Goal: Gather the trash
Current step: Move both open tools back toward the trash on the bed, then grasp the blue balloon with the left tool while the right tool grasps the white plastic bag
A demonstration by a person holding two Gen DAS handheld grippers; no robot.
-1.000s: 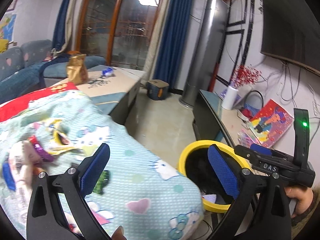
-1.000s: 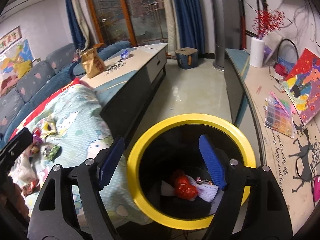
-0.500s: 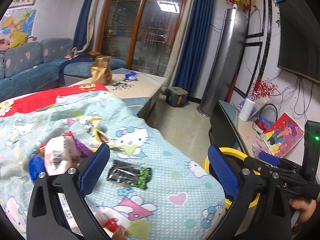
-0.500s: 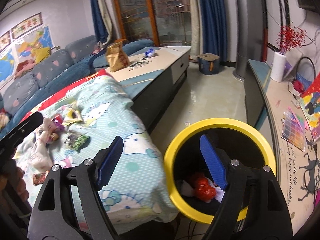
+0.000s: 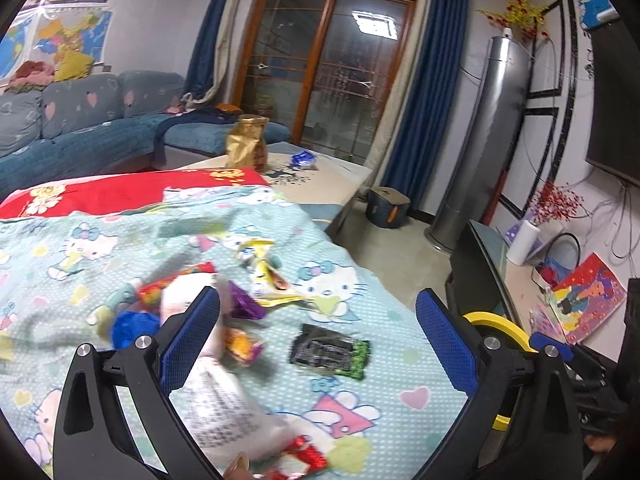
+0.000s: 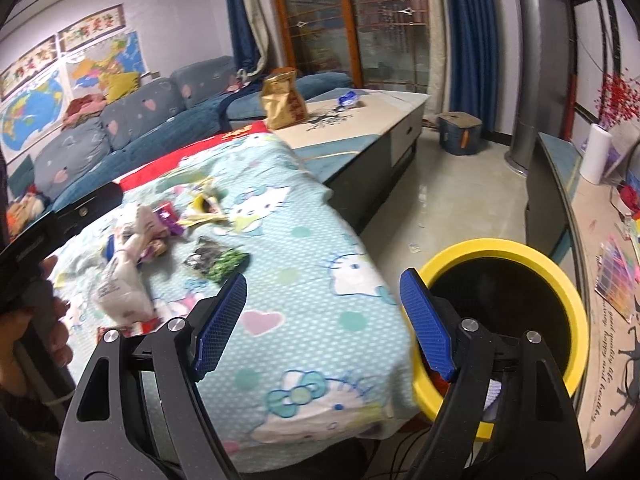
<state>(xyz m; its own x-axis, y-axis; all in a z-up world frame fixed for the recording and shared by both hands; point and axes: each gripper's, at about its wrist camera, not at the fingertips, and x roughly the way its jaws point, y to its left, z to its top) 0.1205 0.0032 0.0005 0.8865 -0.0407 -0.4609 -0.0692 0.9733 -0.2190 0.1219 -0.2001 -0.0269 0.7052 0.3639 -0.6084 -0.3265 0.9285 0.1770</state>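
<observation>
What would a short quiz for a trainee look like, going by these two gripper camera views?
1. True or false: the left gripper is holding a wrapper.
2. Where does the black and green snack packet lie?
A. in the yellow-rimmed trash bin
B. on the cartoon-cat blanket
C. on the floor
3. Fill in: the gold paper bag stands on the low ____.

Key
1. False: its jaws stand wide apart with nothing between them, as do those of the right gripper.
2. B
3. table
</observation>
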